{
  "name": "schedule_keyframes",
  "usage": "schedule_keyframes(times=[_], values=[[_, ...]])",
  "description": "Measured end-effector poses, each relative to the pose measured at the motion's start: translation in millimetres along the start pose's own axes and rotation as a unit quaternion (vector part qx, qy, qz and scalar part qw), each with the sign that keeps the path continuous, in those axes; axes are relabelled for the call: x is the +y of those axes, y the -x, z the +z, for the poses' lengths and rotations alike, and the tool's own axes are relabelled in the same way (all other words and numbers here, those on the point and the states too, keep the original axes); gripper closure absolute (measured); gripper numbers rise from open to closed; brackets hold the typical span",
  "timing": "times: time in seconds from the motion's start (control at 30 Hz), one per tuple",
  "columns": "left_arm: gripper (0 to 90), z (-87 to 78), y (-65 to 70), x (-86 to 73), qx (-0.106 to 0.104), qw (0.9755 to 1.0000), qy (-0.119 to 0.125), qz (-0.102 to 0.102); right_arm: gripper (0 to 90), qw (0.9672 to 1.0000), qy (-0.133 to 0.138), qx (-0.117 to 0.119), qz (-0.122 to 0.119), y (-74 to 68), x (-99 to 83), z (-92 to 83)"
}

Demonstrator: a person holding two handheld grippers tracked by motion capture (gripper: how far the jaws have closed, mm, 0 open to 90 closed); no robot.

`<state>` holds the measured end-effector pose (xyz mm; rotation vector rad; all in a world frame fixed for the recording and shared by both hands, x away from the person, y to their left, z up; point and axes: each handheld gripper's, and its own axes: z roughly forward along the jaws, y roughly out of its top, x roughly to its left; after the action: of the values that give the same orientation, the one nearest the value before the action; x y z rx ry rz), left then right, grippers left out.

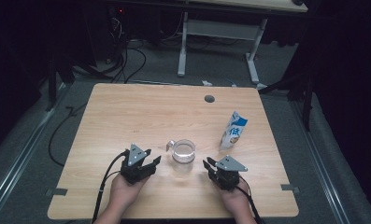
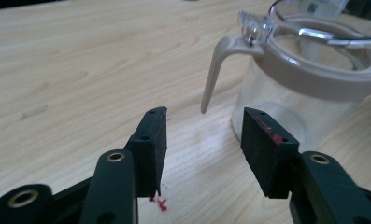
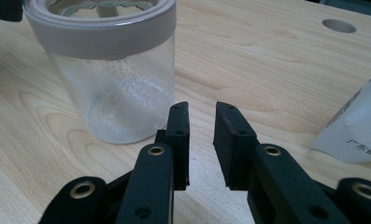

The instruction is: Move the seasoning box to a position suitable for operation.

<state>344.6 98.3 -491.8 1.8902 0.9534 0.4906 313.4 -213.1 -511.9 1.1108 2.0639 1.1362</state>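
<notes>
Flanking the clear jug (image 1: 183,151), both grippers' jaws gape with bare tabletop (image 1: 141,112) beyond.

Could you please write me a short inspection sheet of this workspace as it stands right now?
Surface: wooden table, bare, round hole near the far edge.
Job's things: clear jug with handle, upright, between the grippers; milk carton upright to its right.
Clutter: nothing seen.
Grippers: left gripper open, empty, beside the jug; right gripper slightly open, empty.
Cables: one trails from each gripper; more on the floor.
Surroundings: dark room, white desk frame behind.
</notes>
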Motion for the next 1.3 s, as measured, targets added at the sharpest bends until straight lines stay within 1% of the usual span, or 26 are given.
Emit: schedule_keyframes(times=[0.03,0.1,0.13,0.17,0.2,0.27,0.33,0.37,0.4,0.43,0.47,0.5,0.53,0.57,0.6,0.63,0.67,0.7,0.73,0.77,0.8,0.87,0.97,1.07,1.2,1.3], values=[[52.5,0.0,0.7,2.0,-0.002,1.0,0.002,0.004,76.1,1.0,0.002,0.0,0.002,-0.3,1.8,0.2],[52.3,0.7,1.8,4.8,0.002,0.9999,0.005,0.011,76.1,1.0,0.002,0.002,0.005,-0.7,2.9,0.4],[51.9,1.3,2.3,6.3,0.004,0.9999,0.006,0.013,76.4,1.0,0.002,0.006,0.002,-0.8,5.0,0.7],[53.5,1.4,2.7,8.9,0.001,0.9999,0.008,0.015,77.3,1.0,0.004,0.001,-0.003,-0.6,9.7,0.5],[54.4,1.4,2.7,8.9,0.001,0.9999,0.008,0.015,77.3,1.0,0.004,0.001,-0.003,-0.6,9.7,0.5],[54.7,1.2,1.4,12.6,-0.006,0.9998,0.011,0.013,77.1,1.0,0.007,-0.001,0.0,0.2,15.2,0.7],[54.8,0.3,-1.4,16.0,-0.019,0.9994,0.029,-0.001,77.1,1.0,0.008,-0.003,-0.001,1.2,21.0,1.8],[57.5,0.9,-2.3,17.3,-0.021,0.9992,0.034,-0.007,77.9,0.9999,0.008,-0.006,-0.006,1.5,27.3,2.8],[57.5,1.6,-2.9,18.7,-0.018,0.9993,0.033,-0.006,77.9,0.9999,0.008,-0.006,-0.006,1.5,27.3,2.8],[57.5,3.0,-3.8,21.5,-0.014,0.9995,0.029,-0.001,78.3,0.9999,0.008,-0.007,-0.008,1.4,29.6,2.9],[60.0,3.9,-4.0,23.0,-0.013,0.9996,0.027,0.002,79.0,0.9998,0.014,-0.007,-0.013,1.7,35.2,3.8],[60.0,5.4,-4.0,24.8,-0.016,0.9995,0.028,0.004,79.0,0.9998,0.014,-0.007,-0.013,1.7,35.2,3.8],[63.4,5.9,-4.3,26.3,-0.015,0.9994,0.029,0.005,79.2,0.9997,0.02,-0.01,-0.014,1.7,39.4,4.5],[63.4,7.2,-4.3,27.8,-0.018,0.9994,0.03,0.005,79.2,0.9997,0.02,-0.01,-0.014,1.7,39.4,4.5],[65.3,8.2,-3.6,29.7,-0.02,0.9993,0.031,0.008,79.2,0.9996,0.022,-0.012,-0.014,1.9,40.9,4.8],[69.3,9.2,-2.1,31.4,-0.019,0.9992,0.033,0.012,79.4,0.9994,0.026,-0.015,-0.016,2.6,42.4,5.5],[70.3,10.1,-0.9,32.8,-0.019,0.9992,0.034,0.013,79.4,0.9993,0.028,-0.018,-0.014,3.2,43.4,5.8],[73.7,12.6,1.8,36.4,-0.022,0.9991,0.035,0.014,80.0,0.9992,0.037,-0.017,-0.008,4.8,43.3,5.3],[75.8,12.6,1.8,36.4,-0.022,0.9991,0.035,0.014,80.0,0.9992,0.037,-0.017,-0.008,4.8,43.3,5.3],[78.1,14.2,2.9,38.5,-0.025,0.9989,0.037,0.011,80.1,0.9992,0.035,-0.016,-0.013,4.0,41.5,5.6],[79.2,16.2,4.4,41.6,-0.022,0.999,0.039,0.007,80.1,0.9991,0.035,-0.017,-0.016,2.8,40.2,5.7],[80.5,17.1,4.9,43.4,-0.021,0.9989,0.041,0.005,80.1,0.9991,0.036,-0.015,-0.017,1.9,38.0,5.6],[85.3,19.7,7.0,48.9,-0.022,0.9985,0.051,-0.002,80.1,0.9993,0.033,-0.011,-0.01,1.4,30.0,5.7],[89.8,22.3,9.8,53.2,-0.018,0.9985,0.051,0.0,81.1,0.9995,0.031,-0.004,0.003,4.3,26.0,6.3],[90.0,27.3,12.8,55.6,-0.013,0.9987,0.048,0.006,81.9,0.9994,0.034,-0.005,0.004,3.1,25.3,5.4],[90.0,30.9,14.6,56.4,-0.013,0.9988,0.047,0.005,83.3,0.9993,0.037,0.002,0.01,2.8,26.8,4.1]])
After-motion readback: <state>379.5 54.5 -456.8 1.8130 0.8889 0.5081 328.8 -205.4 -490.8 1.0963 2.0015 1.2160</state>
